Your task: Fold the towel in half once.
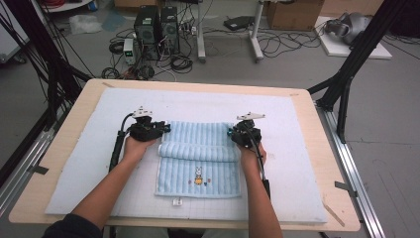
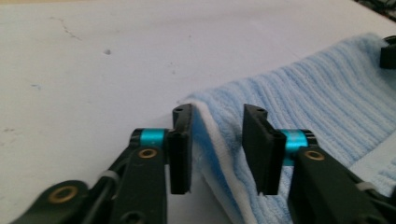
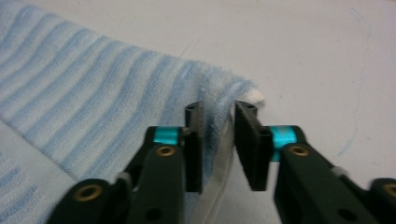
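A light blue striped towel [image 1: 198, 158] lies on the white mat, its far part folded over toward me into a roll-like fold; a small rabbit motif [image 1: 198, 174] shows on the near part. My left gripper [image 1: 166, 128] is at the fold's left end and my right gripper [image 1: 231, 133] at its right end. In the left gripper view the jaws [image 2: 217, 149] stand apart around the towel's white-edged corner [image 2: 219, 154], with a gap to the right pad. In the right gripper view the jaws [image 3: 218, 144] are also apart, the towel's corner [image 3: 219, 116] between them and not pressed.
The white gridded mat [image 1: 89, 163] covers most of the wooden table [image 1: 64, 144]. A small white tag [image 1: 176, 202] lies just in front of the towel. Black frame posts stand at both sides; computers and cables sit on the floor beyond.
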Demonstrator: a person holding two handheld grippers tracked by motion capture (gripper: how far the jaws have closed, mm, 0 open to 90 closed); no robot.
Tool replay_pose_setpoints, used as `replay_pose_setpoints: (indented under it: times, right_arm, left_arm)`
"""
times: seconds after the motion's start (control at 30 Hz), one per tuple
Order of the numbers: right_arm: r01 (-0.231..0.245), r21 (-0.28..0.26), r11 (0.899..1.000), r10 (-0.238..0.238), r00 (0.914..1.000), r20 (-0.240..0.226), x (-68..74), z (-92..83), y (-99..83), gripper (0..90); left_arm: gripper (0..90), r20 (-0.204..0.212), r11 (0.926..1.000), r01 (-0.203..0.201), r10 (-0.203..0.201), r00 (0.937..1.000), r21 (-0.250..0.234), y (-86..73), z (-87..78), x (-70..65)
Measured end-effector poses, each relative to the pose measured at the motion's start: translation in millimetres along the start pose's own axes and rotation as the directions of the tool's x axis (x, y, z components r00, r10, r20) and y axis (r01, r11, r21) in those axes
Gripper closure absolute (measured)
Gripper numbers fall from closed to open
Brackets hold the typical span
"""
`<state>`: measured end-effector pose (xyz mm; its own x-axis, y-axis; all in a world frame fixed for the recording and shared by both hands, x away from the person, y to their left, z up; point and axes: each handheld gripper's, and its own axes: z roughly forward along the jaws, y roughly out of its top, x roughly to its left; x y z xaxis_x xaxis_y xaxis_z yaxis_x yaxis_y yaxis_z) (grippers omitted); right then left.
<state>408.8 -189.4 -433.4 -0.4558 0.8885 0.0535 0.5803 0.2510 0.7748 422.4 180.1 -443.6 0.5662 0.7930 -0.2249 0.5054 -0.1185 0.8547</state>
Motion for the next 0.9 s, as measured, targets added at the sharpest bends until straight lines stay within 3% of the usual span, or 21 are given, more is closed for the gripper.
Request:
replay_pose_setpoints:
  times: [0.2,0.37,0.4,0.5,0.67,0.7,0.73,0.8,0.9]
  right_arm:
    - [-0.023,-0.050,0.998,0.021,0.9990,-0.039,-5.4,-17.4,-1.0,58.6]
    - [-0.012,-0.033,0.999,0.008,0.9950,-0.100,-5.6,-31.0,-4.4,57.6]
    - [-0.001,-0.035,0.999,-0.003,0.9934,-0.115,-5.0,-33.1,-6.6,57.6]
    - [0.026,0.003,1.000,-0.026,0.9884,-0.150,-2.7,-36.8,-15.4,58.0]
    - [0.026,0.065,0.998,-0.012,0.9786,-0.205,-1.1,-35.9,-31.8,62.6]
    - [0.039,0.080,0.996,-0.022,0.9786,-0.204,0.1,-34.8,-34.7,66.2]
    - [0.055,0.093,0.994,-0.035,0.9779,-0.206,1.0,-34.2,-37.2,69.5]
    - [0.063,0.074,0.995,-0.047,0.9779,-0.204,2.5,-36.5,-40.6,80.0]
    - [0.074,0.062,0.995,-0.060,0.9784,-0.198,4.1,-40.0,-42.2,82.2]
  left_arm:
    - [56.8,0.077,0.9997,-0.022,0.022,0.9968,-0.006,0.6,-13.9,-4.8]
    - [57.1,0.135,0.9978,-0.055,0.050,0.9896,0.036,-8.2,-22.0,-15.3]
    - [57.1,0.140,0.9977,-0.062,0.058,0.9884,0.025,-10.3,-23.7,-17.7]
    - [59.3,0.157,0.9964,-0.078,0.072,0.9850,0.033,-15.3,-26.9,-22.4]
    - [59.7,0.161,0.9862,-0.117,0.097,0.9821,0.117,-24.8,-24.2,-31.4]
    - [63.8,0.164,0.9828,-0.142,0.121,0.9789,0.118,-26.2,-25.2,-34.0]
    - [73.7,0.169,0.9749,-0.178,0.155,0.9734,0.134,-27.1,-26.0,-36.3]
    - [85.7,0.171,0.9679,-0.211,0.186,0.9674,0.137,-30.2,-26.9,-40.5]
    - [87.6,0.171,0.9745,-0.193,0.172,0.9702,0.114,-32.8,-32.1,-42.3]
